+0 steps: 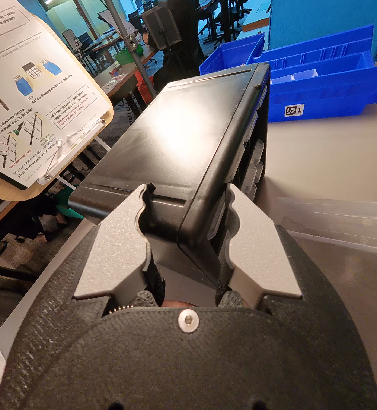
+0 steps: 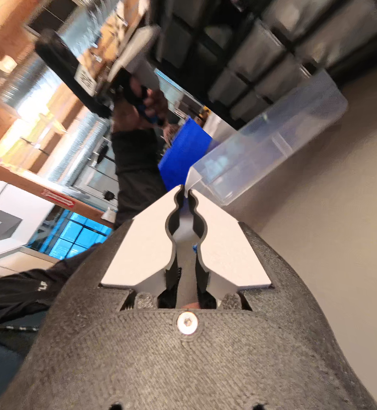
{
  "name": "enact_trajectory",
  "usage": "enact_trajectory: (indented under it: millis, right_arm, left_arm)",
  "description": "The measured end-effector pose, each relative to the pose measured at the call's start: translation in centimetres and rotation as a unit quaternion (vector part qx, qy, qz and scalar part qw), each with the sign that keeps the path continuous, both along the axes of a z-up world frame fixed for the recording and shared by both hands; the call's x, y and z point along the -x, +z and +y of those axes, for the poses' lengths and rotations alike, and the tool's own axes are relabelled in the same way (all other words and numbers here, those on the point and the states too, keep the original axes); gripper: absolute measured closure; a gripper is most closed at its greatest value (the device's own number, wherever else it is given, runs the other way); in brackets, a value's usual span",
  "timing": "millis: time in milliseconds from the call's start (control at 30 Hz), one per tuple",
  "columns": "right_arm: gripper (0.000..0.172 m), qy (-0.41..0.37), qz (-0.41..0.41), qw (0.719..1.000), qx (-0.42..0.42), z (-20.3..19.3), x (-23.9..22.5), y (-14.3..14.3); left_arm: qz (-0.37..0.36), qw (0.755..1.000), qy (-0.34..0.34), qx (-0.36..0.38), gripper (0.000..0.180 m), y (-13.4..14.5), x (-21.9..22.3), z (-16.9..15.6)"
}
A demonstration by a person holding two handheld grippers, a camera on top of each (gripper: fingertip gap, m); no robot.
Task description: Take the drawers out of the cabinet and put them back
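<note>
Nearest us, our right gripper [image 2: 184, 192] pinches the front lip of a clear drawer [image 2: 271, 142], jaws almost closed on it; that thin grip could slip and drop it. Farther off, our left gripper [image 1: 188, 195] is spread wide, bracing the black cabinet [image 1: 183, 142] top corner, which might tip.

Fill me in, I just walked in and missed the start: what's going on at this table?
A person is working a black drawer cabinet with two handheld grippers. The left gripper stands wide open over the cabinet's top corner, apparently bracing it. The right gripper is pinched on the edge of a clear plastic drawer that is out of the cabinet, just above the table. Blue bins sit behind.
</note>
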State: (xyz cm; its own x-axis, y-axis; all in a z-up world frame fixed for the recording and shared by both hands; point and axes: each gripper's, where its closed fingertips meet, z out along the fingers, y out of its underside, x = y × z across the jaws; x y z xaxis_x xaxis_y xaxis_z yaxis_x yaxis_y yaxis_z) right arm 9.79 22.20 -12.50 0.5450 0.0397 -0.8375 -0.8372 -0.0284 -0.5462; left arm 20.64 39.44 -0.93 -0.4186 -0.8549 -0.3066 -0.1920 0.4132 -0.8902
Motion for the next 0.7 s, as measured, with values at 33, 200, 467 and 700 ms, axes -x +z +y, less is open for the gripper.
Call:
enact_trajectory:
  millis: [33,200,467,700]
  right_arm:
    - [0.166,0.005,0.000,1.000,0.022,-0.5,0.3,-0.9]
    - [0.142,0.068,-0.053,0.988,0.130,-2.9,2.7,-3.9]
    - [0.142,0.154,-0.325,0.912,0.198,-5.7,3.6,-4.8]
    - [0.134,0.156,-0.506,0.830,0.172,-4.1,2.3,-2.1]
  left_arm:
    - [0.000,1.000,0.000,0.000,0.110,0.0,0.0,0.0]
    - [0.000,1.000,0.001,-0.001,0.111,0.0,0.0,0.0]
    - [-0.001,1.000,0.002,-0.002,0.111,0.0,0.0,0.0]
    - [-0.001,1.000,0.002,-0.003,0.111,0.0,0.0,0.0]
